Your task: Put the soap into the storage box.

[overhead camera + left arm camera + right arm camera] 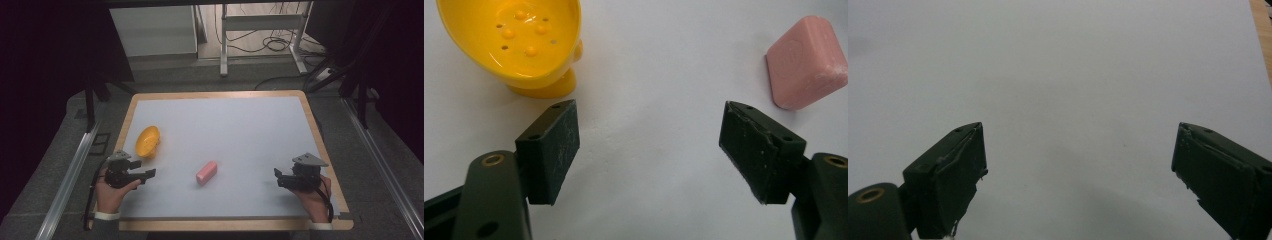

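The left gripper gapes empty, soap at its one o'clock, dish at eleven, poised to choose. The right gripper, wide and empty, waits over bare table.

No readable text, label, brand, number or sign on anything.

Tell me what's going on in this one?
A person at a table holds a hand-held gripper in each hand. The left hand-held gripper is open with nothing between its jaws, pointing between a yellow soap dish and a pink soap bar lying apart from it. The right hand-held gripper is also open, over bare tabletop. Nothing is held yet.
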### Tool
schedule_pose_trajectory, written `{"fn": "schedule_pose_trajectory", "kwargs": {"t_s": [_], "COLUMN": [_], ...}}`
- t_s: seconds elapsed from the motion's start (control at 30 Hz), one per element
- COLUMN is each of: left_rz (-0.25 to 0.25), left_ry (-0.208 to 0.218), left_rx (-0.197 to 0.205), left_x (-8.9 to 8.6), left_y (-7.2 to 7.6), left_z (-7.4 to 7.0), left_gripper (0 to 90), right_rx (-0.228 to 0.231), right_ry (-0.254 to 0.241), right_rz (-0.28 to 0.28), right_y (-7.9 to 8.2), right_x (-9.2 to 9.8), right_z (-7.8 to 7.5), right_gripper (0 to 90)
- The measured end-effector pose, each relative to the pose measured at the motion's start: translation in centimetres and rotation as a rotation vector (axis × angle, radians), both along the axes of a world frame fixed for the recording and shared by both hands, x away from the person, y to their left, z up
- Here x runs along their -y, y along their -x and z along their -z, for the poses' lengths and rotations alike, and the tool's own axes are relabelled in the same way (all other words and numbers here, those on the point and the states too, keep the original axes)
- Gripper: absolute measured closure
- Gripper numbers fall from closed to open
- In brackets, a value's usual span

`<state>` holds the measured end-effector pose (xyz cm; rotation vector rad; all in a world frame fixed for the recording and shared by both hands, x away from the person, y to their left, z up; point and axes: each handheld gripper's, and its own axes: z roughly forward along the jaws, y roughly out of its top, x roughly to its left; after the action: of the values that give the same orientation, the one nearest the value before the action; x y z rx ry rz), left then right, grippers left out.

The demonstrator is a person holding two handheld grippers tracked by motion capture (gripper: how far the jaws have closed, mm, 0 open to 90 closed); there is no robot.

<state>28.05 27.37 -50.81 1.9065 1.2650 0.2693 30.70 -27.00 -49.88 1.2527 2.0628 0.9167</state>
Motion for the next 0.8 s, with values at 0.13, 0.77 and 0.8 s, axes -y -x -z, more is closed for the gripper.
{"fn": "schedule_pose_trajectory", "kwargs": {"t_s": [0.13,0.77,0.8], "left_rz": [-0.004,-0.012,-0.011], "left_ry": [0.0,-0.008,-0.01], "left_rx": [0.001,0.007,0.008], "left_x": [-0.09,-0.14,-0.13], "left_y": [0.0,0.26,0.29], "left_z": [-0.03,-0.36,-0.4], "left_gripper": [24.5,25.4,25.5], "right_rx": [0.017,-0.007,-0.009], "right_ry": [-0.005,-0.008,-0.009], "right_rz": [0.015,0.021,0.02], "right_y": [0.07,0.09,0.08], "right_x": [0.24,0.64,0.62], "right_z": [-0.02,0.27,0.31], "right_gripper": [12.1,12.0,12.0]}}
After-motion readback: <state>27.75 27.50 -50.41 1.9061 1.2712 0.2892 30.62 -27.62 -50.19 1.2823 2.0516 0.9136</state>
